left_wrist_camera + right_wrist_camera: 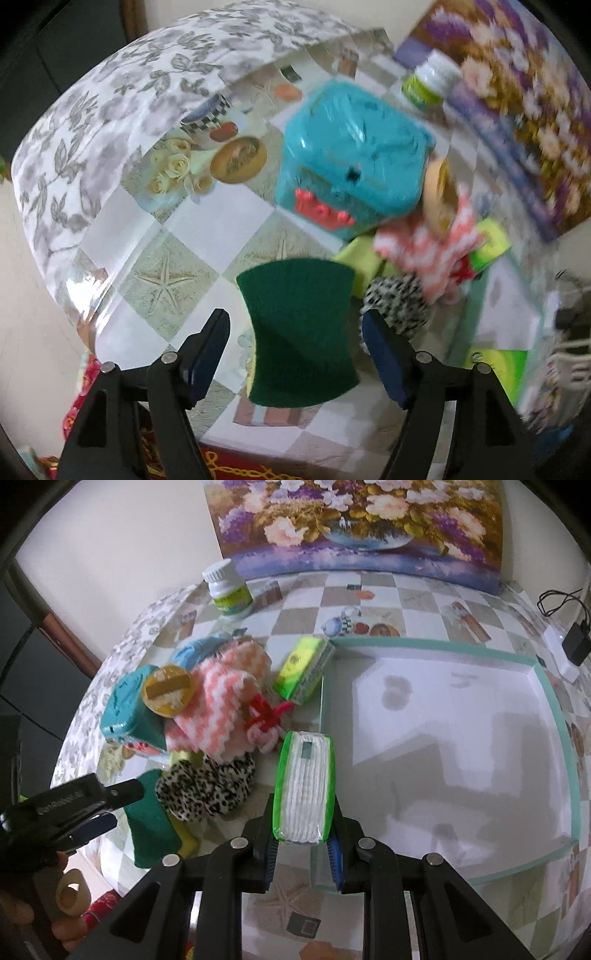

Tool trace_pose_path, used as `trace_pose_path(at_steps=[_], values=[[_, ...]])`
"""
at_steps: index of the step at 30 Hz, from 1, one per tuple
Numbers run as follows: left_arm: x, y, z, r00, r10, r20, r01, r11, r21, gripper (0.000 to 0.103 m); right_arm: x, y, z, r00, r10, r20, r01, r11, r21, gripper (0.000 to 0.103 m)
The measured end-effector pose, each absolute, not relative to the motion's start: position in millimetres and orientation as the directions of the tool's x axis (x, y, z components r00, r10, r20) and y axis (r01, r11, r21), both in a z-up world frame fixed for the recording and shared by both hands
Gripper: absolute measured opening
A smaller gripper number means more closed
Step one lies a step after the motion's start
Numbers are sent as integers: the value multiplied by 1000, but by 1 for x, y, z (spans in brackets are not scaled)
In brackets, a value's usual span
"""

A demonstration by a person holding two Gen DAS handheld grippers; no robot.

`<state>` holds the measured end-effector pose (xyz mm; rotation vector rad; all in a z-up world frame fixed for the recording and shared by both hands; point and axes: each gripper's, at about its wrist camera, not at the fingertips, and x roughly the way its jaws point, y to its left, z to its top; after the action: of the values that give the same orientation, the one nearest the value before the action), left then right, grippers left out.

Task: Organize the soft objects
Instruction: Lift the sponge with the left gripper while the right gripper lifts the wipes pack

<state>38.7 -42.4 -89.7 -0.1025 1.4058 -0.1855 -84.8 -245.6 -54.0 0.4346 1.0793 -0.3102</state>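
i am holding the tissue pack [304,786] in the closed right gripper [303,853] while the left gripper [295,332] is straddling the sponge [299,332] with open jaws, risking snagging the leopard cloth [397,302] just beside it.

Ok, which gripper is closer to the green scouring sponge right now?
Left. The left gripper is open with its fingers either side of the green sponge. The right gripper sits apart, clamping a tissue pack beside the tray.

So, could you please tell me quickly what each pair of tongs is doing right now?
Left tongs: open, astride the green sponge, not gripping.
Right tongs: closed on the tissue pack.
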Motion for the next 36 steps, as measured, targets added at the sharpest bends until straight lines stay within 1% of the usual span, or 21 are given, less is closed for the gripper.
trace_pose_path(at_steps=[3, 9, 10, 11, 12, 19, 26, 31, 36], values=[[37, -48, -102, 111, -155, -982, 83, 986, -147, 75, -87, -243, -59, 427, -7, -904, 431, 881, 197, 25], [36, -56, -121, 60, -110, -992, 106, 989, -103, 75, -88, -237, -60, 420, -18, -907, 421, 889, 178, 25], [35, -56, -121, 57, -108, -993, 109, 989, -102, 71, -88, -237, -60, 421, -17, -907, 421, 889, 178, 24], [34, -56, -120, 58, -113, -992, 111, 988, -106, 61, -87, -238, -60, 422, -16, -907, 421, 889, 180, 24], [33, -55, -119, 62, -116, -991, 112, 988, -109, 62, -87, -238, -60, 423, -15, -906, 422, 888, 183, 24], [29, -39, -91, 167, -131, -977, 67, 990, -121, 61, -90, -243, -52, 447, -23, -894, 435, 879, 195, 24], [23, -39, -51, 320, -161, -934, 63, 987, -148, 61, -93, -250, -45, 471, -32, -881, 454, 866, 212, 24], [14, -56, -24, 398, -203, -894, 138, 977, -161, 62, -100, -262, -37, 497, -45, -867, 486, 842, 235, 24], [6, -92, -20, 421, -262, -868, 260, 952, -162, 62, -113, -284, -31, 496, -100, -863, 560, 796, 230, 25]])
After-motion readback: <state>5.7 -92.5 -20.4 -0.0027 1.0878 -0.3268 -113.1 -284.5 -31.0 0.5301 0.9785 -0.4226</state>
